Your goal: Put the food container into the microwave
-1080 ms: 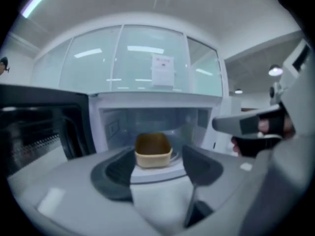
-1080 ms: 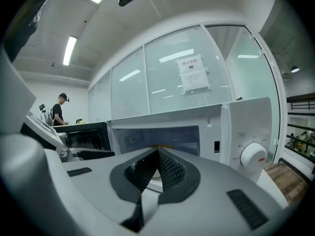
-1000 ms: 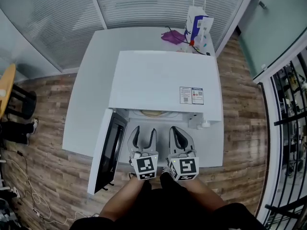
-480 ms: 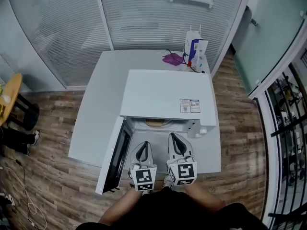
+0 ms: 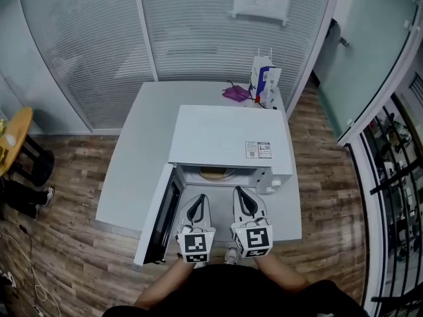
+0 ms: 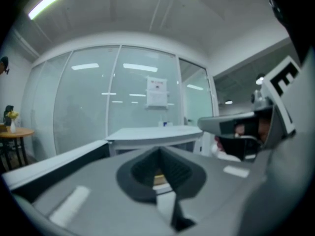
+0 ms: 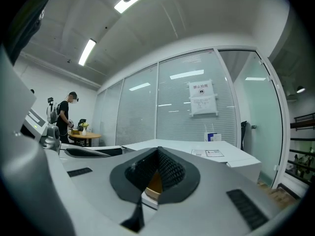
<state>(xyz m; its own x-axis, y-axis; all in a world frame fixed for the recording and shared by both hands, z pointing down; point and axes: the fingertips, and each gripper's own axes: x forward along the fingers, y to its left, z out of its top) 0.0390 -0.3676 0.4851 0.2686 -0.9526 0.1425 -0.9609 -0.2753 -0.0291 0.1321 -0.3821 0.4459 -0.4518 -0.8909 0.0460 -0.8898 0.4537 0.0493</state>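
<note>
The white microwave (image 5: 228, 137) stands on a white table (image 5: 142, 150), its door (image 5: 160, 216) swung open to the left. Inside the cavity, only the tan edge of the food container (image 5: 213, 174) shows under the roof. Both grippers hover side by side in front of the opening, above the table's front edge. My left gripper (image 5: 197, 201) is shut with nothing in it, and so is my right gripper (image 5: 242, 193). A sliver of the container (image 7: 155, 183) shows through the gap behind the right jaws' closed tips, and the container (image 6: 160, 179) shows likewise in the left gripper view.
A blue-and-white paper bag (image 5: 264, 79) and a purple cloth (image 5: 236, 93) lie at the table's back right. Glass partitions close off the back. A round wooden table (image 5: 13, 134) and a person's legs (image 5: 20, 193) are at the far left. The floor is wood.
The left gripper, open a second ago, is now shut. Both grippers sit slightly farther back from the microwave opening, and the head view has shifted back.
</note>
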